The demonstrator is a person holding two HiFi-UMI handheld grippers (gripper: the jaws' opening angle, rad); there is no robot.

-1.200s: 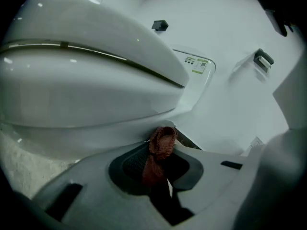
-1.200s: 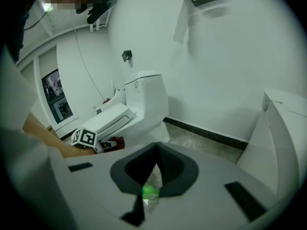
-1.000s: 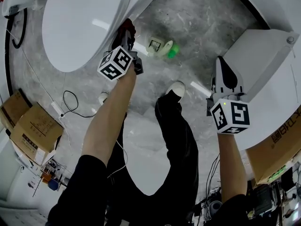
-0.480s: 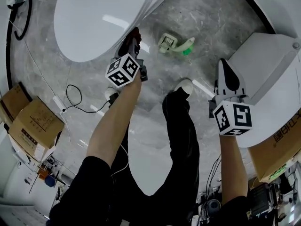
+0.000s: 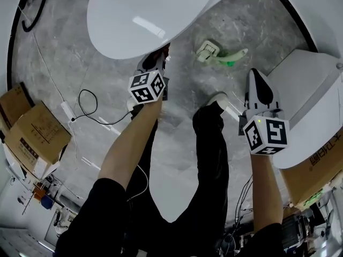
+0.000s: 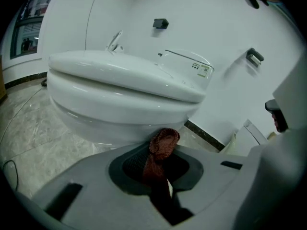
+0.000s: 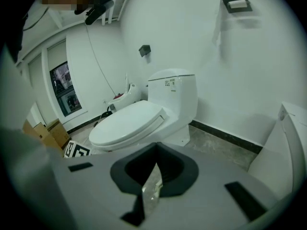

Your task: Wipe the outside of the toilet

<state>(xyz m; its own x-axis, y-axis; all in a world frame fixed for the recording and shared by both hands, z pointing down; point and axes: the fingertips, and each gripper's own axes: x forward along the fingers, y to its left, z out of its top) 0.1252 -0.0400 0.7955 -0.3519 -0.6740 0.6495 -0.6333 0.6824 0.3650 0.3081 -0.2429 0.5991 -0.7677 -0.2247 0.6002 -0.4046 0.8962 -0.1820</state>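
Left gripper (image 5: 154, 63) is clamped on a red cloth (image 6: 162, 145), whose bunched end sits just below the front of the toilet (image 6: 120, 87) bowl. Right gripper (image 7: 154, 169), jaws together and empty, is held apart from the toilet, facing it across grey floor (image 7: 216, 143).

White toilet (image 5: 144, 15), lid shut; red cloth (image 6: 162, 146) near bowl

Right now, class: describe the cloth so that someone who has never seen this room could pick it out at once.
Find the white toilet; the left claw is at the front of its bowl, low down. The cloth is pinched in that claw, a dark red knitted scrap, the only red thing among the white porcelain and grey floor.
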